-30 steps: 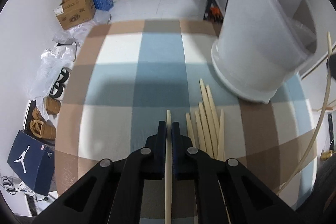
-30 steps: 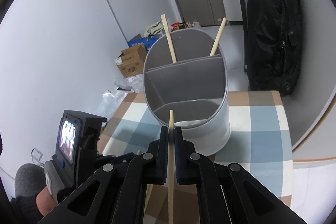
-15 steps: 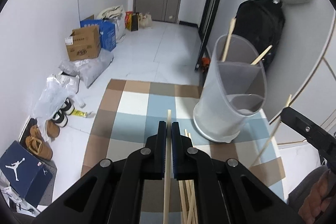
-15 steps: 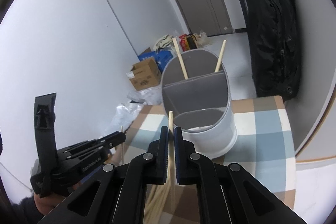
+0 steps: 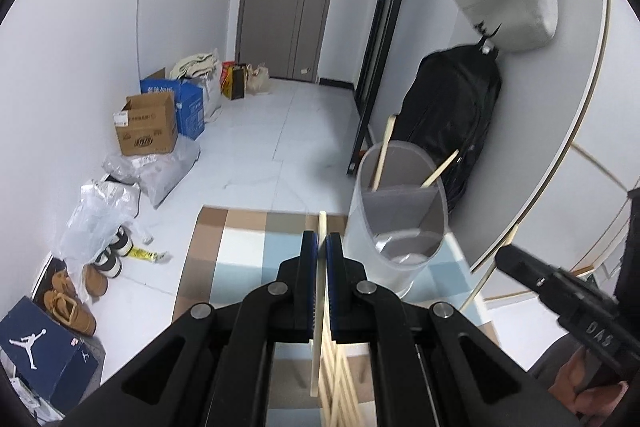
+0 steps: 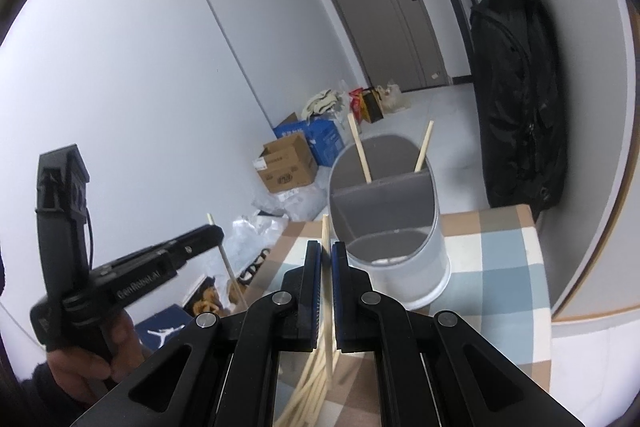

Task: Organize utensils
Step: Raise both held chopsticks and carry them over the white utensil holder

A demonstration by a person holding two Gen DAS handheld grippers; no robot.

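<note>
Clamped between the narrow jaws of the left gripper (image 5: 322, 243) is a single wooden chopstick (image 5: 319, 307), its tip reaching just past the fingertips. A second chopstick (image 6: 327, 267) is pinched in the same way by the right gripper (image 6: 326, 253), whose jaws are likewise drawn almost together on it. Both grippers are held above a checked tablecloth (image 6: 504, 259) of blue, brown and white squares.

A grey utensil holder (image 6: 384, 219), divided into compartments, is seen standing upright on the cloth towards its far edge. Two chopsticks (image 6: 360, 155) are leant in its rear compartment, tilted apart from each other; the front compartments cannot be judged fully from these views. A loose bundle of chopsticks (image 5: 340, 379) is seen lying on the cloth at its near edge, below the left gripper and partly hidden by it.

In the right wrist view the left gripper is seen off to the left of the cloth, well apart from the holder, with its chopstick pointing upward.

Cardboard boxes (image 5: 146, 127) and shoes (image 5: 72, 303) are seen on the floor, and a black coat (image 6: 520, 95) is hung on the wall.
</note>
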